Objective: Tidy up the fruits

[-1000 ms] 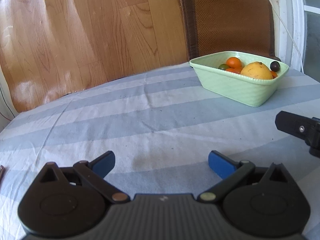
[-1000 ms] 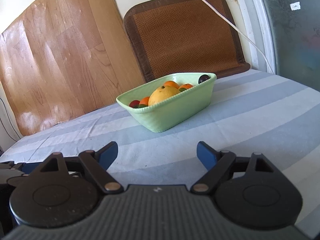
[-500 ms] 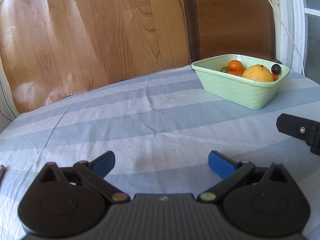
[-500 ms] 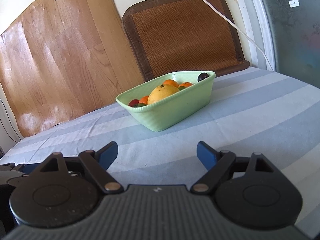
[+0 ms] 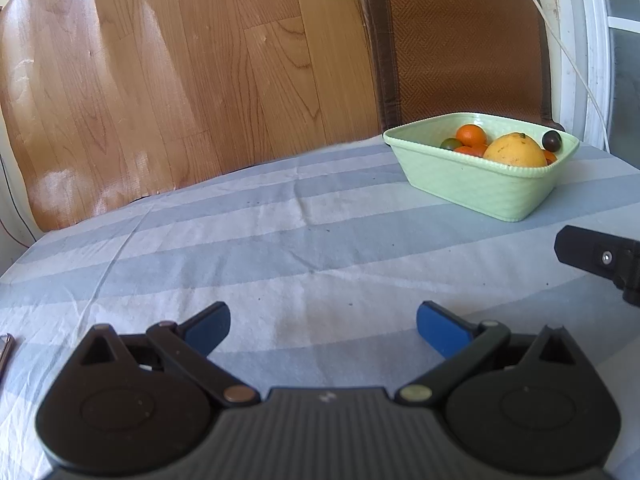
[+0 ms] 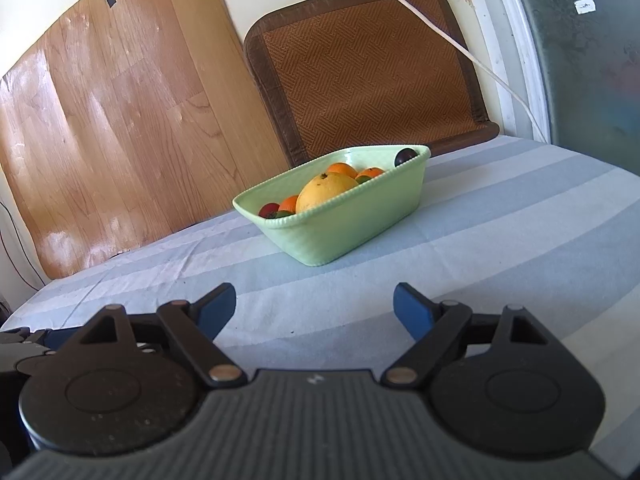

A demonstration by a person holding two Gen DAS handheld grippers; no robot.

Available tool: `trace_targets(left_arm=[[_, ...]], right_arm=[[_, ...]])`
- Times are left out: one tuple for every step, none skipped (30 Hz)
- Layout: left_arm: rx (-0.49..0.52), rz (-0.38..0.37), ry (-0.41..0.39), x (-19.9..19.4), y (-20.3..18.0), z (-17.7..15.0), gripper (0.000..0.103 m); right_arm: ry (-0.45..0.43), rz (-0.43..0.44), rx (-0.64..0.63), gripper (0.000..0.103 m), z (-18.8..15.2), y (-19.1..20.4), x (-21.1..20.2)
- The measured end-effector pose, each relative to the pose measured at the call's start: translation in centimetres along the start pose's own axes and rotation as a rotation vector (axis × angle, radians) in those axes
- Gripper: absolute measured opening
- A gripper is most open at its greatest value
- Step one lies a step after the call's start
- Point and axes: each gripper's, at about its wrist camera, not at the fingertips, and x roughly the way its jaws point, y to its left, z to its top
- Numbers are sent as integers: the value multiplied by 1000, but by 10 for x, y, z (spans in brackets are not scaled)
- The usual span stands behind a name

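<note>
Right wrist view: both my right gripper (image 6: 314, 308) and left gripper (image 5: 323, 328) hang spread wide and empty, fruit already sits in the pale green ribbed ceramic dish (image 6: 360, 220) (looks basically done), so next I'd just back off.

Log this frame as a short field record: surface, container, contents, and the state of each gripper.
surface: striped cloth over the table
container: pale green dish, upright on the cloth
contents: large yellow-orange fruit, small oranges, a dark round fruit at the rim, a red one
left gripper: open, empty, above the cloth
right gripper: open, empty, pointed at the dish
backdrop: wood-pattern board, woven brown mat
</note>
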Motion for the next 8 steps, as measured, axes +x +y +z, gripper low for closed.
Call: trace_targets(left_arm=[[0, 1, -1, 0, 0, 0, 103], [1, 1, -2, 0, -1, 0, 103], [1, -1, -5, -1, -1, -1, 103], [1, -4, -11, -1, -1, -1, 103], [2, -5, -16, -2, -1, -1, 103], [5, -1, -16, -3, -2, -1, 103], [7, -6, -17, -3, -2, -1, 103], [7, -13, -17, -3, -2, -1, 103]], right_arm=[[0, 0, 0, 88, 0, 0, 0], [0, 0, 0, 88, 0, 0, 0], [0, 0, 0, 88, 0, 0, 0], [0, 0, 0, 88, 0, 0, 0], [0, 0, 0, 88, 0, 0, 0], [1, 0, 0, 88, 0, 0, 0], [0, 0, 0, 88, 0, 0, 0], [0, -1, 0, 88, 0, 0, 0]])
